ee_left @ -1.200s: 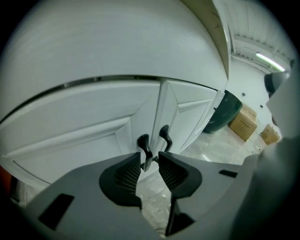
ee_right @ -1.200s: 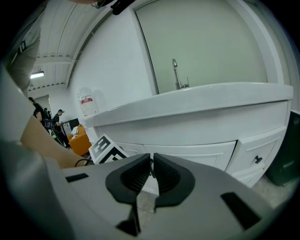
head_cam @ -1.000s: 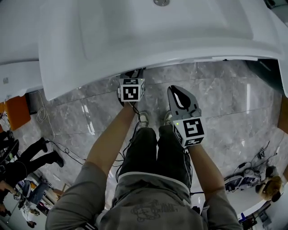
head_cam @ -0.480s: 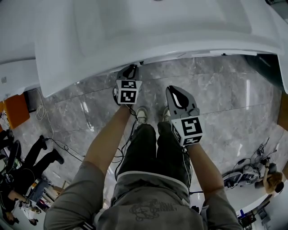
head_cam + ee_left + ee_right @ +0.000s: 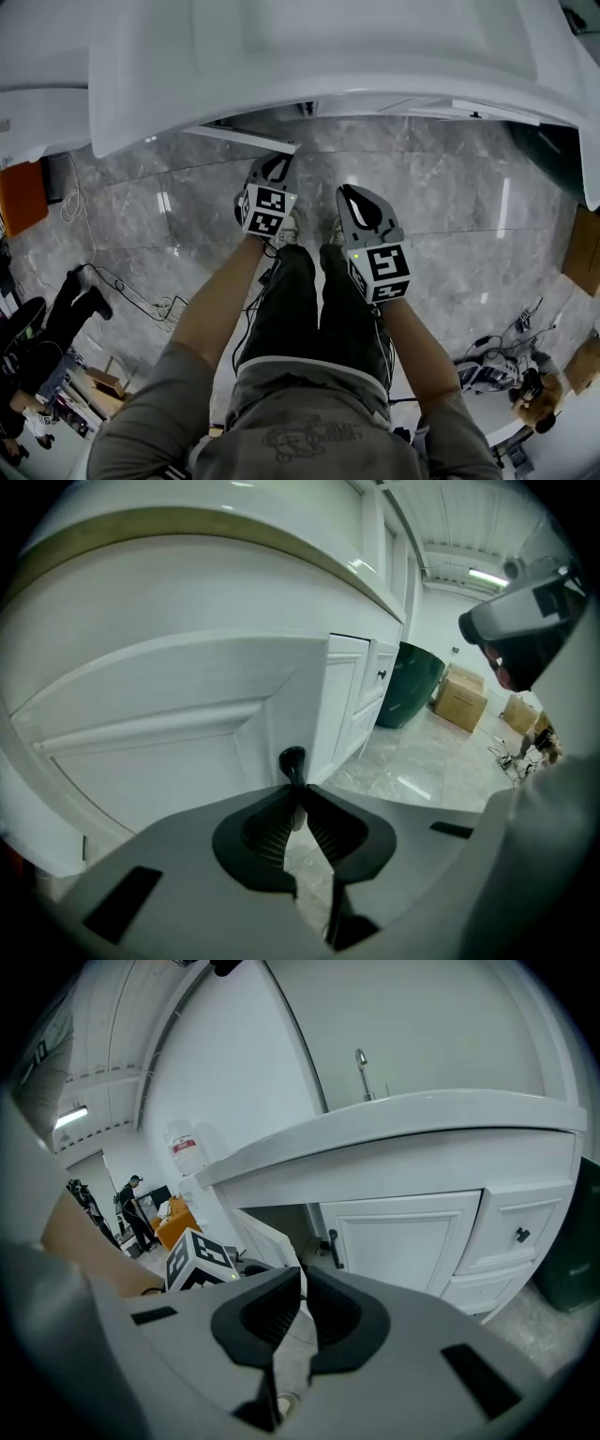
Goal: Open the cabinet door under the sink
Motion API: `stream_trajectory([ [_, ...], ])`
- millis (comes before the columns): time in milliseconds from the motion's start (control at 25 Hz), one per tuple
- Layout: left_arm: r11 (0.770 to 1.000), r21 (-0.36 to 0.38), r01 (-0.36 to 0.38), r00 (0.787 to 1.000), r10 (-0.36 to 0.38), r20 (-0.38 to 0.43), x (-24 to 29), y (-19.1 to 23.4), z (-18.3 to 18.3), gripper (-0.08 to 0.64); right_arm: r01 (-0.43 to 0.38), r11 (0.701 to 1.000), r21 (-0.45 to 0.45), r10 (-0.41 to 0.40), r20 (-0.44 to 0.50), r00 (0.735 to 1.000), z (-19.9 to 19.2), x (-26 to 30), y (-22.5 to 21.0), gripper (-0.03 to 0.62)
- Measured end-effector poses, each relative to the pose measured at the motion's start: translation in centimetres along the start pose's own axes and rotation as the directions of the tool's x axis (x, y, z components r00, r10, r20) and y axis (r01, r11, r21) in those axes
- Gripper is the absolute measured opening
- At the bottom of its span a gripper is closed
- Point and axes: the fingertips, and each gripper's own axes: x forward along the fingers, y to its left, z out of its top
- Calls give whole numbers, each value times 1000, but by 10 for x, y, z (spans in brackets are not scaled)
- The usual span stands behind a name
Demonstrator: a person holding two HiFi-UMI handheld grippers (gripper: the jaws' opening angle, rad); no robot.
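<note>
The white sink (image 5: 356,56) fills the top of the head view, with the grey marble floor (image 5: 450,206) below it. The cabinet door (image 5: 159,733) under the sink is partly open. Its top edge is seen in the head view angling out from beneath the rim.

The left gripper (image 5: 296,794) is pinched on the door's black handle (image 5: 292,760), with only the jaw tips around the thin stem. The right gripper (image 5: 302,1279) is held beside it, well clear of the cabinet, its jaws pressed together on nothing. A second door (image 5: 403,1241), to the right of the opening, is shut.

The hold is judged to be slight. If the pull is kept straight instead of being curved with the door's swing, the handle could be twisted out of the tips and the door left half open. The door may also be stopped against the person's legs, which stand close in front.

A second ago no door edge was seen past the rim, and the left gripper was tucked up under it. Since then the gripper has been drawn back toward the person and the door brought out with it. The right gripper has hardly been moved.
</note>
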Motion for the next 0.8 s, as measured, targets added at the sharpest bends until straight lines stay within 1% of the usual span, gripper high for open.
stream_trajectory([
  [120,1000,-19,-3,1000,3,2,-13,-5,-12,52,-28,999,-23,28,-27,999,-6,-2,20,38],
  [240,1000,-18,-4,1000,4,-1,-27,-10,-25,52,-64,997,-40,62,-52,997,-11,-4,40,38],
  [400,999,29,19,1000,-19,10,-46,-15,-45,52,-111,992,-57,107,-69,992,-15,-8,63,38],
  [520,997,71,42,999,-43,22,-60,-16,-65,52,-127,989,-74,120,-98,988,-26,-6,72,38],
  [600,996,81,45,999,-47,27,-72,-14,-78,52,-136,987,-83,126,-114,985,-32,-4,79,38],
  [680,997,73,36,999,-38,28,-86,-10,-94,52,-144,985,-91,132,-130,983,-37,-1,88,38],
  [800,1000,23,-8,1000,7,16,-113,4,-122,52,-161,982,-97,145,-160,976,-43,5,103,38],
])
